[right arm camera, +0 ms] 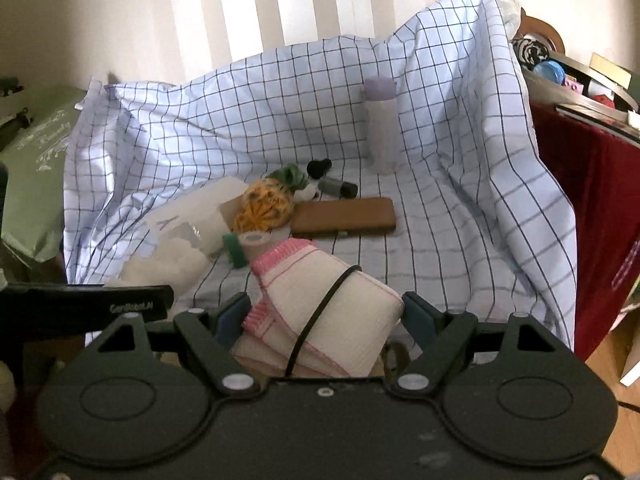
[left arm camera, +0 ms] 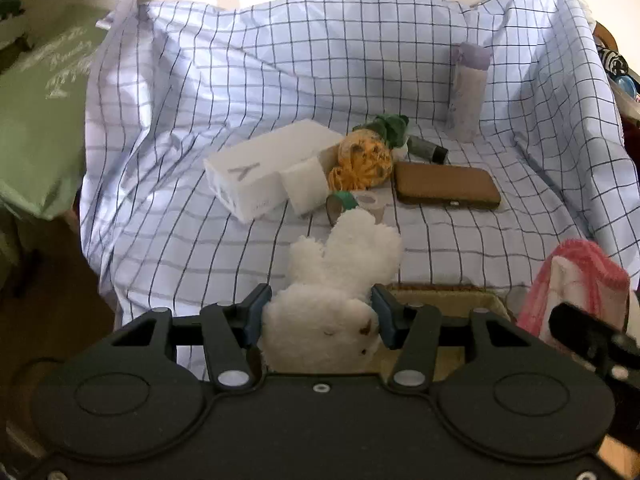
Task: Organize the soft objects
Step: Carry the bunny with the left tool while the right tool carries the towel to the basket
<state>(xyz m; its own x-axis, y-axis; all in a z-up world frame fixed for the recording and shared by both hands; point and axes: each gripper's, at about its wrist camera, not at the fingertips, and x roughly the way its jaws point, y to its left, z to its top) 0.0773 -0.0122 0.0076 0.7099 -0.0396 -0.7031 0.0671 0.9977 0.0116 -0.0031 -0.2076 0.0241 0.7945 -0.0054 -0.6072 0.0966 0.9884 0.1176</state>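
My left gripper (left arm camera: pixel 320 314) is shut on a white plush bunny (left arm camera: pixel 340 272), its blue pads pressing the toy's sides while the ears stick out forward. My right gripper (right arm camera: pixel 324 314) is shut on a rolled white cloth with pink edging (right arm camera: pixel 344 300), which has a black band around it. That same cloth (left arm camera: pixel 576 280) shows at the right edge of the left wrist view. An orange pineapple plush with green leaves (left arm camera: pixel 364 156) (right arm camera: pixel 264 204) lies mid-table on the blue checked sheet (left arm camera: pixel 240 92), ahead of both grippers.
On the sheet are a white box (left arm camera: pixel 260 172), a brown flat case (left arm camera: pixel 446 186), a purple-capped bottle (left arm camera: pixel 468 88), a grey tube (left arm camera: pixel 428 150), a green-edged tape roll (left arm camera: pixel 340 204) and a small clear cup (left arm camera: pixel 372 204). A tan basket rim (left arm camera: pixel 452 300) lies just below the bunny. A cluttered red-draped shelf (right arm camera: pixel 600 184) stands on the right.
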